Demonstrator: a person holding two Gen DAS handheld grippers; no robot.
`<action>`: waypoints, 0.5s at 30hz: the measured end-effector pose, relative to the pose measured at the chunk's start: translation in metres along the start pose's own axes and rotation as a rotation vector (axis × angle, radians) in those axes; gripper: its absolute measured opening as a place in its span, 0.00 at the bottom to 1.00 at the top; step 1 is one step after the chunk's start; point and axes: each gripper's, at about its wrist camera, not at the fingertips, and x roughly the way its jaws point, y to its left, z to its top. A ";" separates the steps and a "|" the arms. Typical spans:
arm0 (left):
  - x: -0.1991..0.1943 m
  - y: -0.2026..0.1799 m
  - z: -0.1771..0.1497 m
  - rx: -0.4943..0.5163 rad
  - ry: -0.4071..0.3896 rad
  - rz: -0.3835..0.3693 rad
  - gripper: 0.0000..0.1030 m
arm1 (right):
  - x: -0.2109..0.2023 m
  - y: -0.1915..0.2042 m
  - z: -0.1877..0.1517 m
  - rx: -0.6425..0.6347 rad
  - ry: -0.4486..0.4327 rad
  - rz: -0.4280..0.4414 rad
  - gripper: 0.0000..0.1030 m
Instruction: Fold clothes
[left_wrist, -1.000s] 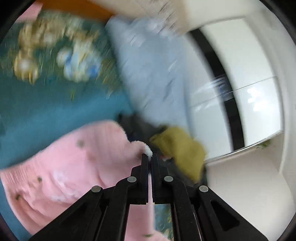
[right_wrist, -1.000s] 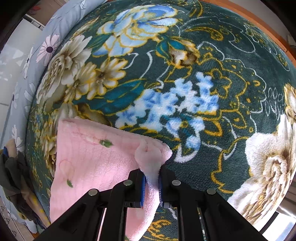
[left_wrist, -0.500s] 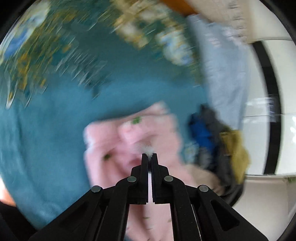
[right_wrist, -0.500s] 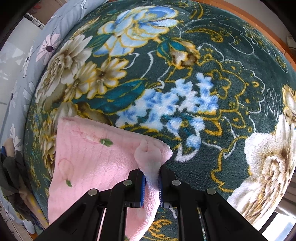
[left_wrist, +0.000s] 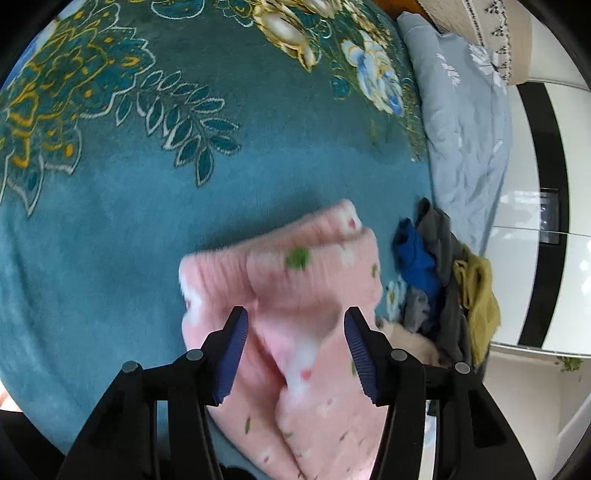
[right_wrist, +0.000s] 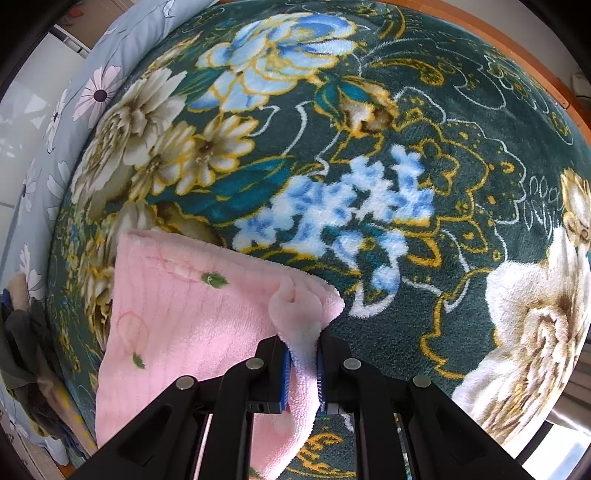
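A soft, light pink fleece garment (left_wrist: 295, 295) lies partly doubled on the floral blanket (left_wrist: 129, 184), lower centre of frame. Left gripper (left_wrist: 293, 325) jaws gape above it; right gripper (right_wrist: 302, 354) clamps a bunched corner. Best held by its edges and corners.

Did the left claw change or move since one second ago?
Yes. The left claw was shut on the pink garment; it is now open, and it swung left, away from the white wall, over the teal blanket.
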 end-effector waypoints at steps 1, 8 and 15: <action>0.003 -0.002 0.003 -0.007 -0.008 0.002 0.54 | 0.000 0.000 -0.001 0.001 0.000 -0.001 0.11; -0.010 -0.037 0.001 0.107 -0.061 -0.114 0.10 | -0.004 -0.003 -0.006 0.007 0.004 -0.004 0.11; -0.025 -0.023 0.006 0.133 0.014 -0.111 0.10 | 0.005 0.022 0.007 0.005 0.004 -0.017 0.12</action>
